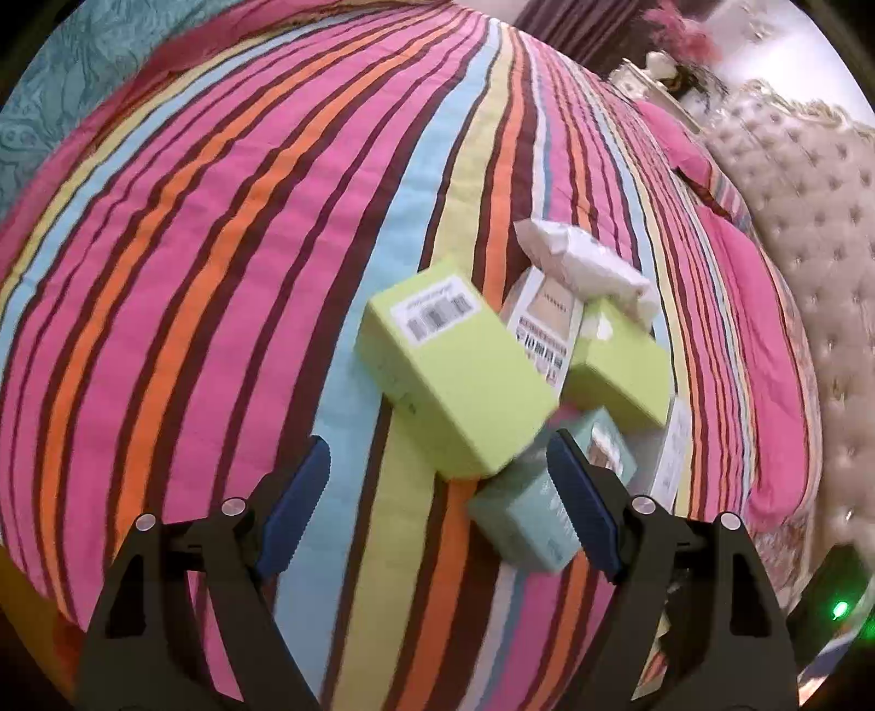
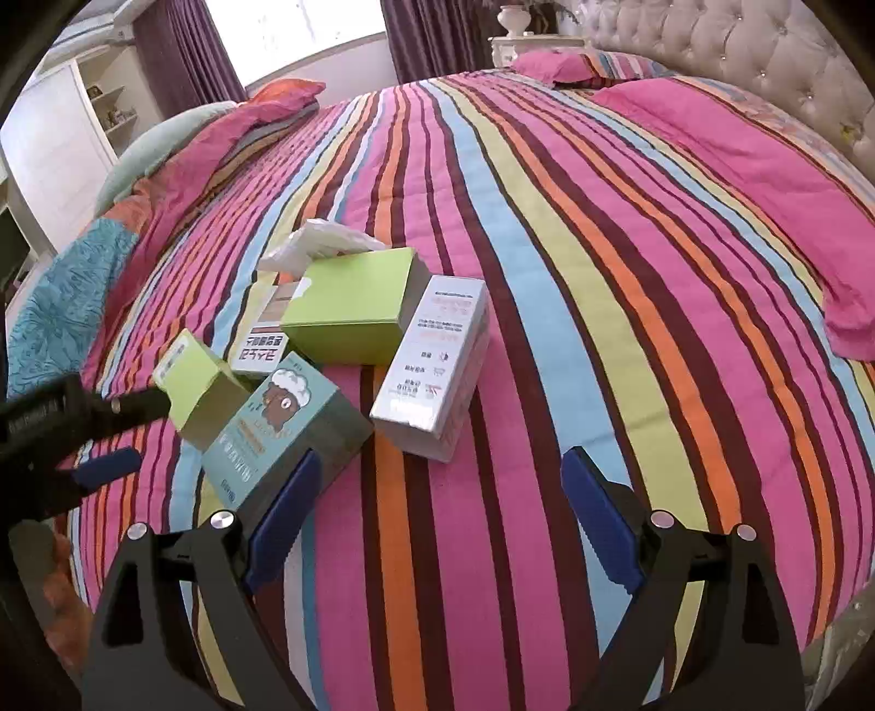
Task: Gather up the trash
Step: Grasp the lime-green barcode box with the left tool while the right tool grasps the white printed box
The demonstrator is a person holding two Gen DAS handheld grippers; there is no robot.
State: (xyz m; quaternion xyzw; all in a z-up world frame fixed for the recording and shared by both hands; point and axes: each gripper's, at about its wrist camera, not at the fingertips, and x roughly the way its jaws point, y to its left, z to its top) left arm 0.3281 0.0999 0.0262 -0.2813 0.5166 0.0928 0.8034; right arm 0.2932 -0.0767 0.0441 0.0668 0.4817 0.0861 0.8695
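Left gripper [image 1: 437, 476] and right gripper [image 2: 440, 487] both released, empty, above boxes [image 2: 350, 312] heaped on striped bed [image 2: 601, 273].

Black angular gripper arms, silver screws, ribbed blue fingers [image 2: 284, 519].

Place: home bedroom | Signs: wide bed [image 2: 547, 273] under striped quilt, pink pillows [image 2: 569, 65], tufted headboard [image 2: 711, 44], purple curtains [image 2: 180, 49] at window, white shelving [image 2: 104, 104], nightstand [image 2: 525, 46] stood beyond.
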